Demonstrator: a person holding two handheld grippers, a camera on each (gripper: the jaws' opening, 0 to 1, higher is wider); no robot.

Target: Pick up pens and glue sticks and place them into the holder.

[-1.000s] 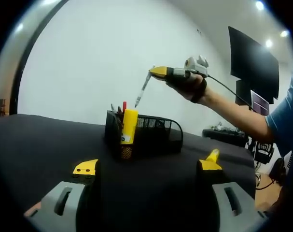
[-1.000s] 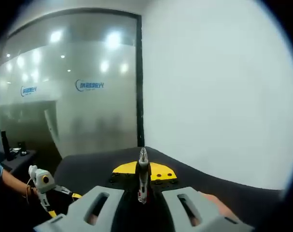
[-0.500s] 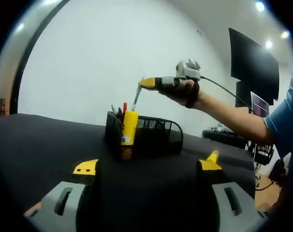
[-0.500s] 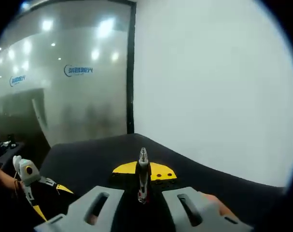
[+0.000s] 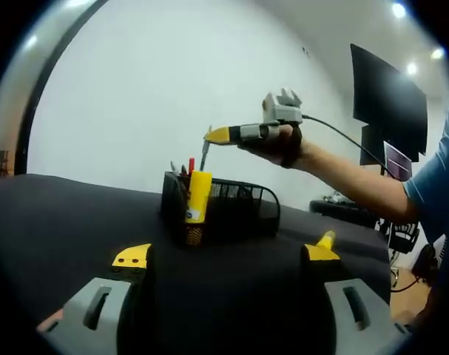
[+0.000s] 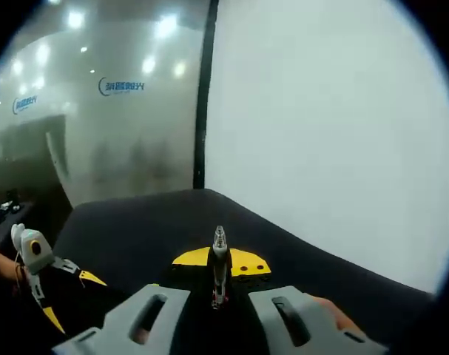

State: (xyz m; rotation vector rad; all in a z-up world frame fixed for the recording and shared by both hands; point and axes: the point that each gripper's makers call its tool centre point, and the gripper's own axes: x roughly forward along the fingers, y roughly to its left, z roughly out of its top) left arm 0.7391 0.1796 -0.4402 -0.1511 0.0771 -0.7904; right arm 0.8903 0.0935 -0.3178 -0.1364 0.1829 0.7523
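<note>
Holder: black mesh holder [image 5: 223, 208] standing upright on the black bench [image 5: 61, 222], well ahead of the left tongs in the left gripper view.
Contents already in: a yellow glue stick [image 5: 197, 194] upright at the near front corner; a red-tipped pen [image 5: 191, 164] and some darker items behind it (too small to tell what they are).
Pen in transit: a slim pen [image 6: 219, 268] is pinched between the yellow tips of the right tongs [image 6: 220, 264], its point running forward along the jaws in the right gripper view. In the left gripper view the same pen [image 5: 204, 151] hangs roughly upright, point down, just above the rear left part of the holder, not yet inside.
Right tongs: closed on the pen; in the left gripper view they [image 5: 218, 134] reach in from the right over the holder, held by a hand [image 5: 282, 144].
Left tongs: jaws apart and holding nothing [image 5: 228, 259], low over the bench (seemingly idle).
Progress: by my judgement well along; one glue stick and at least one pen are stowed, another pen is about to be lowered in.
Left to do: lower and release this pen; no loose pens or glue sticks lie on the stretch of bench seen here (the rest of the bench is out of sight).
Surroundings: white wall [image 5: 150, 81], dark monitor [image 5: 387, 92] at right.
</note>
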